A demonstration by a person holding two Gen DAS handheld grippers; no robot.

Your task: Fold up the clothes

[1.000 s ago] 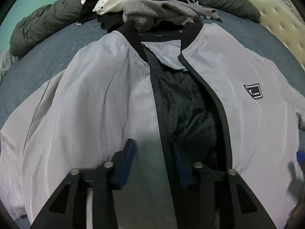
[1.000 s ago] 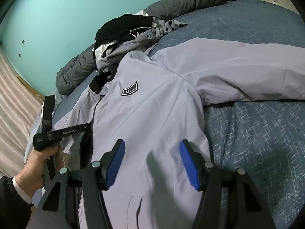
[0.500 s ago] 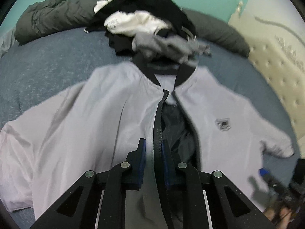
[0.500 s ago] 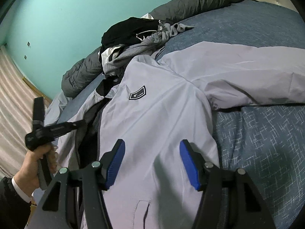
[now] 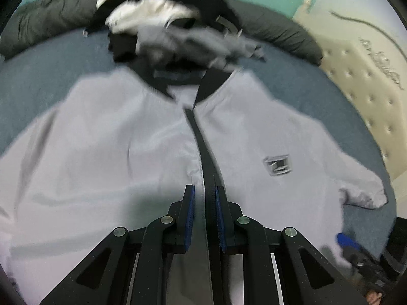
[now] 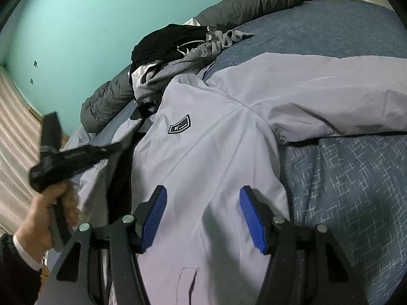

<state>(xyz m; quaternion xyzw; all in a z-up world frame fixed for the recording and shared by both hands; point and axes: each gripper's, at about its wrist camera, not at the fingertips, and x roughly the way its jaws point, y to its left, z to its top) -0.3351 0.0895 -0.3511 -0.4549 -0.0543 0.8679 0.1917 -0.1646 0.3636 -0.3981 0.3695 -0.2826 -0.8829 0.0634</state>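
Note:
A light grey jacket point(image 5: 114, 152) with a black collar and zip strip lies front-up on the bed, a dark badge point(image 5: 277, 164) on its chest. My left gripper point(image 5: 204, 190) is shut on the zip edge of one front panel, near the middle of the jacket. The two front panels meet and the black lining is covered. In the right wrist view my right gripper point(image 6: 203, 193) hangs open just above the other front panel of the jacket point(image 6: 203, 152), by a pocket slit. A hand point(image 6: 45, 203) holds the left gripper point(image 6: 71, 155) at the left there.
A heap of black, white and grey clothes point(image 5: 165, 25) lies beyond the collar. A dark grey quilt point(image 5: 274, 28) runs along the teal wall. A tufted headboard point(image 5: 368, 76) stands at the right. Blue bedcover point(image 6: 343, 178) shows beside the jacket's outstretched sleeve point(image 6: 318, 94).
My left gripper went from open to shut on the zip edge and drew that panel across, covering the black lining. The right gripper stayed open and hardly moved.

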